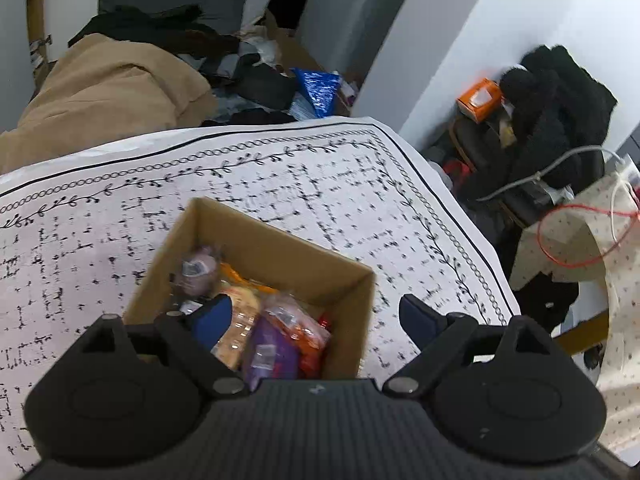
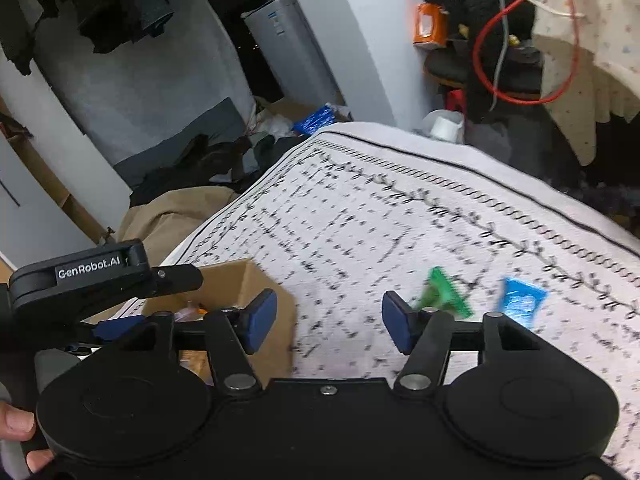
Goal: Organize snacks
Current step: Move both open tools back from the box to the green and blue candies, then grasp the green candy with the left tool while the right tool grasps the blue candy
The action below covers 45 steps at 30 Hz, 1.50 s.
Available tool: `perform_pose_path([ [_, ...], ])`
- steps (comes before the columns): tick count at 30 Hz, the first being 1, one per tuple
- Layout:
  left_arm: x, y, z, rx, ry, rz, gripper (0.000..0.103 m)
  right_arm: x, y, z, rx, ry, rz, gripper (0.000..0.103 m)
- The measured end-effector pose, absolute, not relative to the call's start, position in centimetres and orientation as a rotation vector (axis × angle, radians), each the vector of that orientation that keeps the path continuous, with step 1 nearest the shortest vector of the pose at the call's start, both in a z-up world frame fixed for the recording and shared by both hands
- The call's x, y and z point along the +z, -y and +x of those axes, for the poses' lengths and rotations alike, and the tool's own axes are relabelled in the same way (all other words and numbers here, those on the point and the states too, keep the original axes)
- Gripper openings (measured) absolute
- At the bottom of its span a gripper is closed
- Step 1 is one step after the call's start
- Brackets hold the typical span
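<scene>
A brown cardboard box (image 1: 260, 240) sits on the patterned white tablecloth (image 1: 320, 184) and holds several snack packets, among them a purple one (image 1: 268, 352) and an orange one (image 1: 308, 340). My left gripper (image 1: 316, 316) is open and empty, hovering over the box's right half. In the right wrist view the box (image 2: 232, 284) is at the lower left. A green packet (image 2: 440, 292) and a blue packet (image 2: 520, 300) lie on the cloth (image 2: 380, 220). My right gripper (image 2: 328, 320) is open and empty, just left of the green packet.
Beyond the table's far edge lie a tan coat (image 1: 112, 88), dark clothes and a blue bag (image 1: 318, 88). To the right stand a chair with black clothes (image 1: 552, 92), an orange box (image 1: 480, 98) and a draped cloth with red cord (image 1: 580, 236).
</scene>
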State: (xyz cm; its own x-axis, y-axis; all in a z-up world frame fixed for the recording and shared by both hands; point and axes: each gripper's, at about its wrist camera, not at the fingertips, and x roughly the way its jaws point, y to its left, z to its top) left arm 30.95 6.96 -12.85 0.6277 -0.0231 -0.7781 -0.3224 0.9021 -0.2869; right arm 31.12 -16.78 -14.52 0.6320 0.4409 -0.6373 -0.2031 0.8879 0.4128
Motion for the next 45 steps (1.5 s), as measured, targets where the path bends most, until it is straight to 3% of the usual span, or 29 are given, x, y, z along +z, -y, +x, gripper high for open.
perform_pose_path([
  [12,-13.0,-0.9,31.3,0.062,-0.877,-0.305,0.09,-15.9,23.1,31.2,0.299,-0.817,0.314,0.067],
  [19,-14.2,1.9,31.7,0.019,-0.882,-0.286,0.091,-17.2,26.4,31.2,0.26,-0.822,0.316,0.081],
  [22,-14.7,3.3,31.8,0.001,-0.886,-0.27,0.096,-18.7,27.4,31.4,0.248,-0.833,0.354,0.082],
  [28,-16.4,5.3,32.1,-0.014,-0.897,-0.248,0.096,-21.2,28.0,31.8,0.239,-0.843,0.381,0.081],
  [38,-18.9,7.3,33.3,-0.006,-0.907,-0.226,0.096,-24.0,27.9,33.6,0.283,-0.869,0.4,0.066],
  [45,-20.0,8.6,35.1,0.005,-0.937,-0.244,0.093,-25.5,28.1,34.7,0.299,-0.884,0.436,0.062],
])
